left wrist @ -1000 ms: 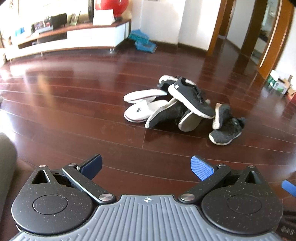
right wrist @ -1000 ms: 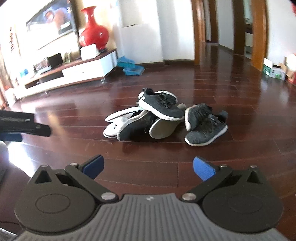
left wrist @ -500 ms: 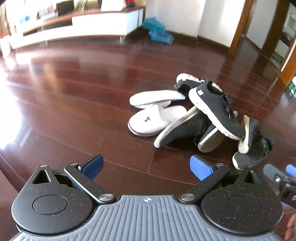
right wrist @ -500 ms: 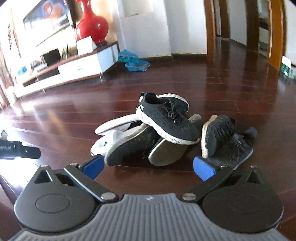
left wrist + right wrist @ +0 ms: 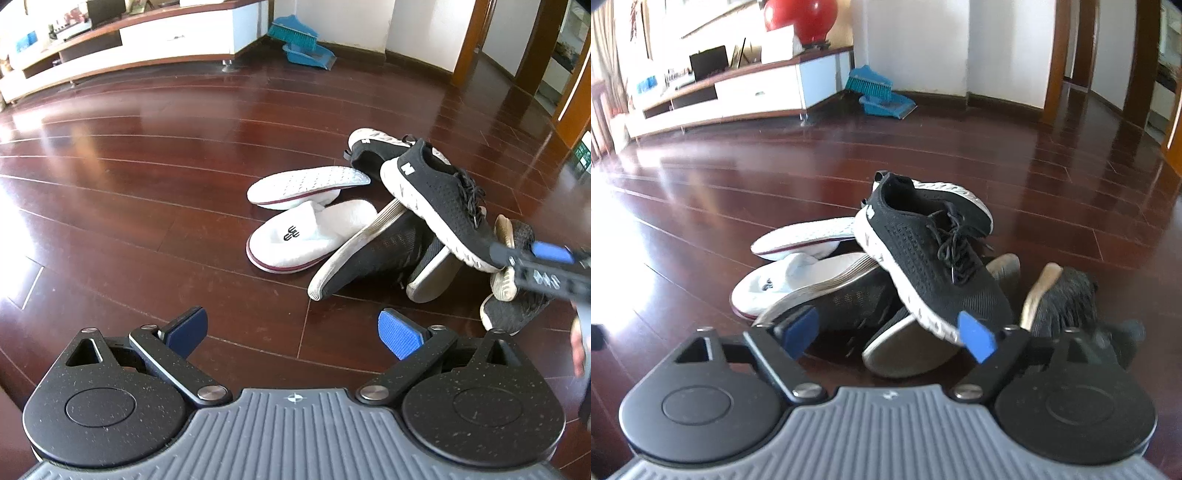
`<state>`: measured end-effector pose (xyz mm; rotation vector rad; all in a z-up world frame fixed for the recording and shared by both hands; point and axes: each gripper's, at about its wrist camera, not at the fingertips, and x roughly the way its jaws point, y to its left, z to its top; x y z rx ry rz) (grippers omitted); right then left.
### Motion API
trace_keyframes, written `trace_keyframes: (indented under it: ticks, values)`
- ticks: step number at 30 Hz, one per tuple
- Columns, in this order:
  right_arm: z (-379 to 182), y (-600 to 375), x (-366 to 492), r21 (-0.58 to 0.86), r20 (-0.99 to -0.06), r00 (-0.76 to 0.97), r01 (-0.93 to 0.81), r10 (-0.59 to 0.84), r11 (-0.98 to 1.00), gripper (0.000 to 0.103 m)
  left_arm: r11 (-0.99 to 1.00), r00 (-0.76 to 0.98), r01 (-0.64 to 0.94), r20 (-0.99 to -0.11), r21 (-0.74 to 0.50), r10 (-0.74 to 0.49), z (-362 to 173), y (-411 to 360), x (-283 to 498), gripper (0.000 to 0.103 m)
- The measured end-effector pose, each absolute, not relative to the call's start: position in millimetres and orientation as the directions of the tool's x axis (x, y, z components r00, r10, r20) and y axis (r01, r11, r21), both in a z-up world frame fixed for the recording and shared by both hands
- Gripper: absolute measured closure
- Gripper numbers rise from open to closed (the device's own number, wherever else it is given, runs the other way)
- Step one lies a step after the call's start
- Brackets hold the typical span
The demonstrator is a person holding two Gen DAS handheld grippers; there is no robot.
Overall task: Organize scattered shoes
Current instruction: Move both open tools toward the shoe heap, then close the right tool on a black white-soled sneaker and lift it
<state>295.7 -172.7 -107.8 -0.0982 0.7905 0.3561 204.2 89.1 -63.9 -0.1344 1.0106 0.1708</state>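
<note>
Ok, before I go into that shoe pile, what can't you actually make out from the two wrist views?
- Grey knit sneakers: right wrist view, lower part behind the right gripper; left wrist view, crossed by that gripper.
- Shoe under the top black sneaker: only its sole shows.
- Upside-down white slipper: upper hidden.
- Person's hand: left wrist view, blurred, cut by the right edge.
- Left gripper: open, nothing hidden between its fingers.

**The room around**

A dark red wooden floor (image 5: 155, 177) with strong reflections is seen. A long white TV cabinet (image 5: 738, 96) is placed along the wall, and a red vase (image 5: 809, 18) is set on it. A blue broom with dustpan (image 5: 303, 46) is laid beside the white wall (image 5: 923, 44). Brown door frames (image 5: 1056, 55) are seen at the right.
</note>
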Motion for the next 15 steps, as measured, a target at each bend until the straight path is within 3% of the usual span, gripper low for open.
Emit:
trace_keyframes:
  ticks: [6,10,15]
  values:
    - [-126,-159,344,-0.007,-0.737,0.631,-0.363,0.240,0.932,0.042,0.975,0.497,-0.216,-0.866,-0.058,0.059,-73,108,214,0.002]
    - [-130,-151,362,-0.027,-0.734,0.636,-0.375,0.236,0.926,0.043,0.976,0.483,-0.212,-0.873,-0.049,0.061,-78,114,215,0.002]
    - [-140,-138,393,-0.167,-0.706,0.689,-0.386,0.163,0.908,0.043,0.977,0.474,-0.210,-0.878,-0.037,0.069,-81,124,213,0.002]
